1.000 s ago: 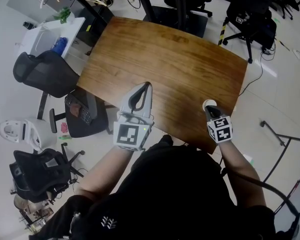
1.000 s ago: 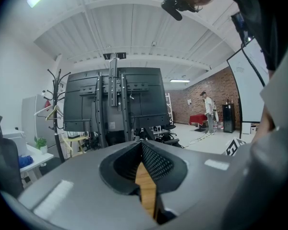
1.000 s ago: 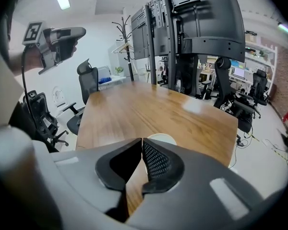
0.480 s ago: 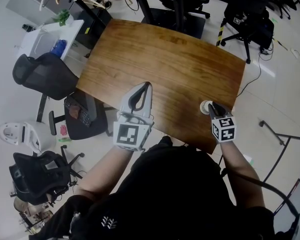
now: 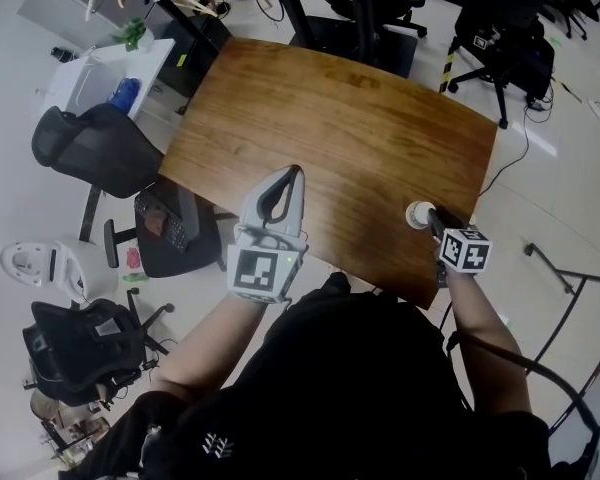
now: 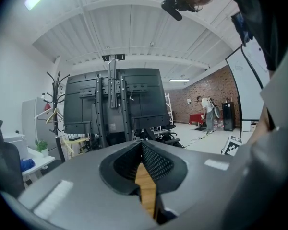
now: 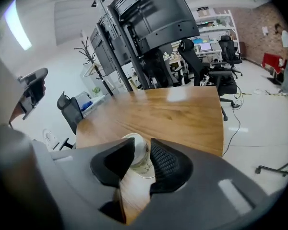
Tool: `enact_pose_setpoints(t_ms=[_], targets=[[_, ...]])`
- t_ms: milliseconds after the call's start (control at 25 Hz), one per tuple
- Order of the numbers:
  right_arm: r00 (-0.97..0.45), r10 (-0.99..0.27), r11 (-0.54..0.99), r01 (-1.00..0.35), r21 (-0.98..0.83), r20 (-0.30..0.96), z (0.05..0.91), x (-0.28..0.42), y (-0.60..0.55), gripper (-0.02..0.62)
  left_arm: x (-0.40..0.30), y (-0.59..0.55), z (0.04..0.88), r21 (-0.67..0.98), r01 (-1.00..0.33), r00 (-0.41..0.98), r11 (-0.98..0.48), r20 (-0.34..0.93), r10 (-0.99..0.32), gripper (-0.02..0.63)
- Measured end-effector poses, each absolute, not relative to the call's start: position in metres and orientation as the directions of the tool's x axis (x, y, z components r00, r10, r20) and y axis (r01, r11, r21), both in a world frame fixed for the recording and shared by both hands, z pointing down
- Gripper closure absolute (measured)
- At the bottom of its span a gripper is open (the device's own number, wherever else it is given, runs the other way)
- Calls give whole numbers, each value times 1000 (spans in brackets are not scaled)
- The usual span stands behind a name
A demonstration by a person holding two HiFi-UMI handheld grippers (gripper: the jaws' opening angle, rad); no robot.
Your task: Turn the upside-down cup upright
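Observation:
A small white cup (image 5: 417,213) stands mouth up on the wooden table (image 5: 330,118), near its front right corner. My right gripper (image 5: 432,219) sits just behind the cup, pointing down at it. In the right gripper view the cup (image 7: 138,159) shows between the spread fingertips of the right gripper (image 7: 140,150); its jaws have just been opening and the pads do not press on the cup. My left gripper (image 5: 294,171) hovers level over the table's front edge with its tips together and nothing in them. In its own view the left gripper (image 6: 140,145) shows only a sliver of wood between its fingers.
Black office chairs (image 5: 90,143) stand off the table's left side, beside a white side table (image 5: 100,68). Another black chair (image 5: 500,48) is at the far right. A monitor stand (image 6: 115,99) rises behind the table. The cup is close to the table's right edge.
The right gripper rolled, set the cup on the table, opened its jaws and drew back to the right. The left gripper stayed still.

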State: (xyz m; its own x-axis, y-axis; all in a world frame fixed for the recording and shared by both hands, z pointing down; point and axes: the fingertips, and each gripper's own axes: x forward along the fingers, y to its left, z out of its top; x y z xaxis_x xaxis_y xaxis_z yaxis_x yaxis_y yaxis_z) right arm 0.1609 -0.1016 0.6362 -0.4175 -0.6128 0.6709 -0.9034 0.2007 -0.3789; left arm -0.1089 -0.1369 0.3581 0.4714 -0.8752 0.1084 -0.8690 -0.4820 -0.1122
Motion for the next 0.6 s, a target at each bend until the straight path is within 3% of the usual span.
enact_pose_setpoints(t_ms=[360,600], targets=[[-378,-640,305,-924,-230,669,617,152,-106,550,-107,-140,358,-112,-867,475,-485,104,-874,606],[-295,-655,379,-925,-35,696,609,158,-109,557,-100,-143,357,-116,-859,489,-499,102,-866,606]])
